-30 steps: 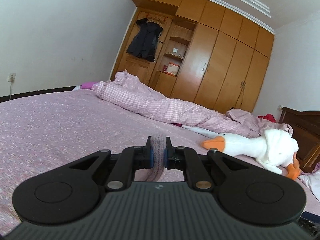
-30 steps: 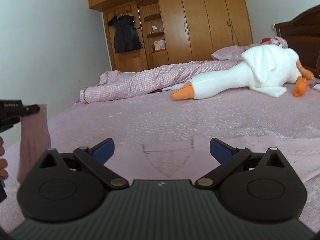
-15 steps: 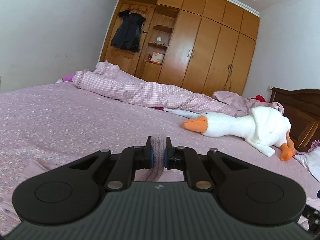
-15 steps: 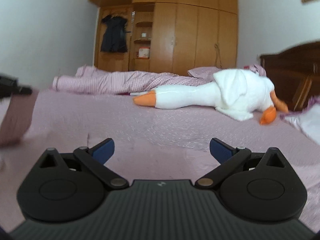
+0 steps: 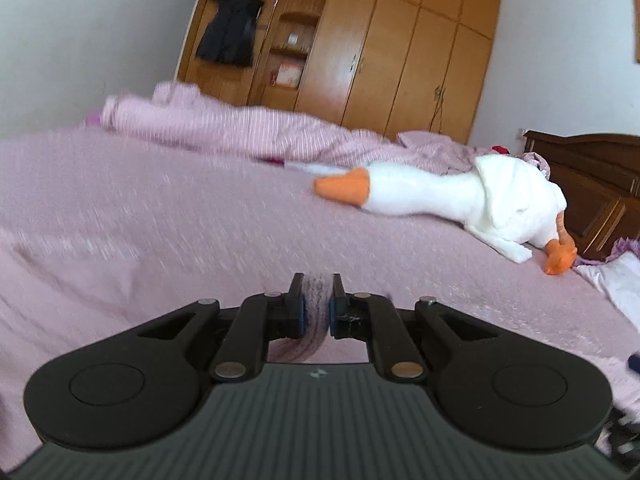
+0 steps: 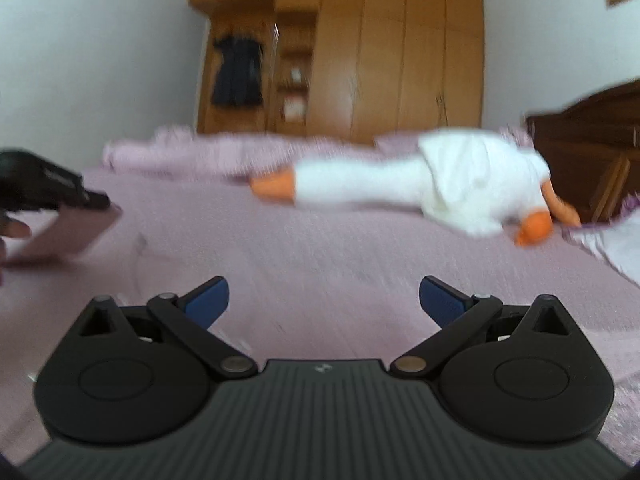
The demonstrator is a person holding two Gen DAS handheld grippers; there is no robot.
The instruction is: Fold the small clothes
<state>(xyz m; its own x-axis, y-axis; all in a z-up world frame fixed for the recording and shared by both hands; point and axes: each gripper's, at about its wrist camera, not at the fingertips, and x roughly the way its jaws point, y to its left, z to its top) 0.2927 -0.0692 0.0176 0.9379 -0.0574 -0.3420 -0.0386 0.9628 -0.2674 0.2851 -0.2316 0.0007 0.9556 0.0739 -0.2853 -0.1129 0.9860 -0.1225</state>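
The left gripper [image 5: 317, 304] is clamping a small mauve-pink knitted garment [image 5: 316, 300]; its jaws are pressed together on a bunched fold of the fabric, and the rest of the cloth is trailing down behind the fingers, out of sight in that view. The right wrist view is showing the same garment [image 6: 70, 236] from the side: one edge is hanging from the left gripper [image 6: 94, 201], and the panel is slanting down and to the left until its lower end is meeting the bed [image 6: 360, 248]. Part of a hand [image 6: 14, 229] is showing just beside it at the frame edge.

The right gripper [image 6: 323, 302] is standing with its jaws wide apart and is holding nothing. It is hovering over bare bedspread, well apart from the garment.

The deciding relation: the garment is lying to the left of the right gripper and somewhat ahead of it, with its long axis running from the clamped upper edge down to the bed. The left gripper is plainly the nearer, being already on the cloth. In my judgement, any second grasp is requiring the right gripper to travel leftward to the free lower end.

Both views are blurring; the garment's type cannot be determined. A plush goose [image 6: 420, 184] is lying farther up the bed, clear of the work.
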